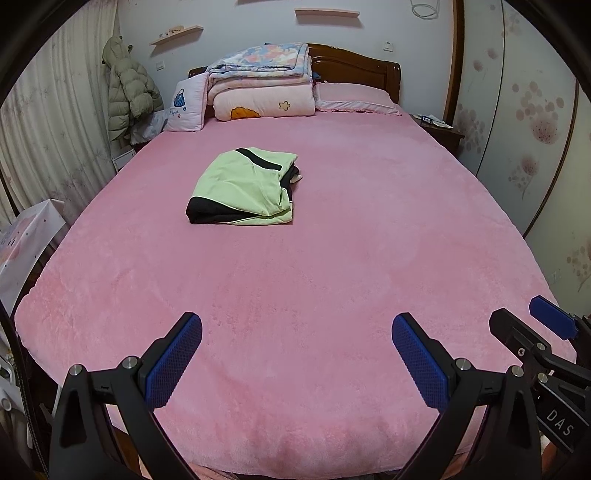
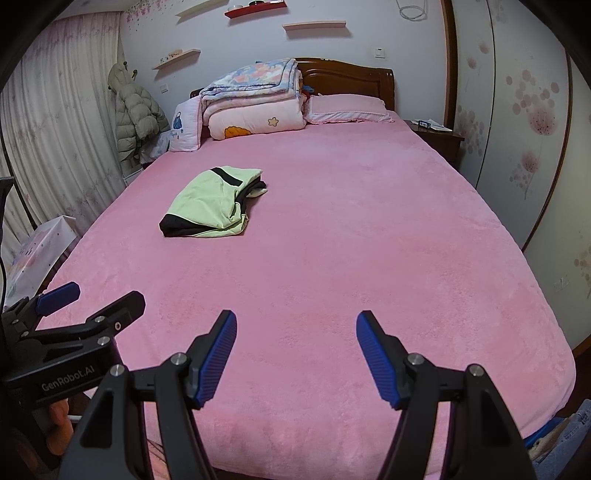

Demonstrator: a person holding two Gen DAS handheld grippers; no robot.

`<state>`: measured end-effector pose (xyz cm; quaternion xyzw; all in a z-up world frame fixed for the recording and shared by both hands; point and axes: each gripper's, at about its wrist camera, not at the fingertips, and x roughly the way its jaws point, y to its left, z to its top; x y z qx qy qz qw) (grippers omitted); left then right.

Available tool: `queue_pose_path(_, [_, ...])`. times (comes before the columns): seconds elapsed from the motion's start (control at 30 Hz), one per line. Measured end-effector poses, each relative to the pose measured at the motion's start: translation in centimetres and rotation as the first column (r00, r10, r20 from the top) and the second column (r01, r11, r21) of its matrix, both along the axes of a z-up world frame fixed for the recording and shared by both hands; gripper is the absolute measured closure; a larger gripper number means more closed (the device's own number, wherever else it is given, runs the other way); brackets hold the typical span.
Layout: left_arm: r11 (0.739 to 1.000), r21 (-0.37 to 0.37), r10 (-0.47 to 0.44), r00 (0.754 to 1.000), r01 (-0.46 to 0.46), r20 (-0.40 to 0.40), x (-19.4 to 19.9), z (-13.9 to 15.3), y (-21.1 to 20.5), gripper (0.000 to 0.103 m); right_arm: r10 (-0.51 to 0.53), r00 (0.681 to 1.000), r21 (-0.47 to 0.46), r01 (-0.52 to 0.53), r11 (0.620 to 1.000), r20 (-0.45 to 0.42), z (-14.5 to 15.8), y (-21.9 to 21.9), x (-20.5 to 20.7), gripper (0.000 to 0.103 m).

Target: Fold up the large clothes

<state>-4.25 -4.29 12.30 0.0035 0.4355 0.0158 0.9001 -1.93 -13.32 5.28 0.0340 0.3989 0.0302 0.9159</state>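
Green folded garment lies beyond both gaping, empty tools; only right view shows red shelf.

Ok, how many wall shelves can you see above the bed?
4 in the right wrist view: a red shelf at top, a pale one left of it, one lower right, one lower left. More may lie out of frame.

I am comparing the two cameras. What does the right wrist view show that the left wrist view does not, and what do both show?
Only the right wrist view shows the red shelf and blue denim at the bed's near corner.

Only the left wrist view shows the white frame at its left edge.

Both show the folded green and black garment on the pink bed, the stacked quilts, the hanging jacket, and the open, empty left gripper and right gripper.
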Motion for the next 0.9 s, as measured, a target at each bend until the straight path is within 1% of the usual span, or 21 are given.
queue_pose_path(0.9, [1.0, -0.007, 0.002, 1.0, -0.002, -0.013, 0.21, -0.19, -0.35, 0.001, -0.001, 1.0, -0.001, 0.001, 1.0, -0.008, -0.28, -0.12, -0.08, 0.035])
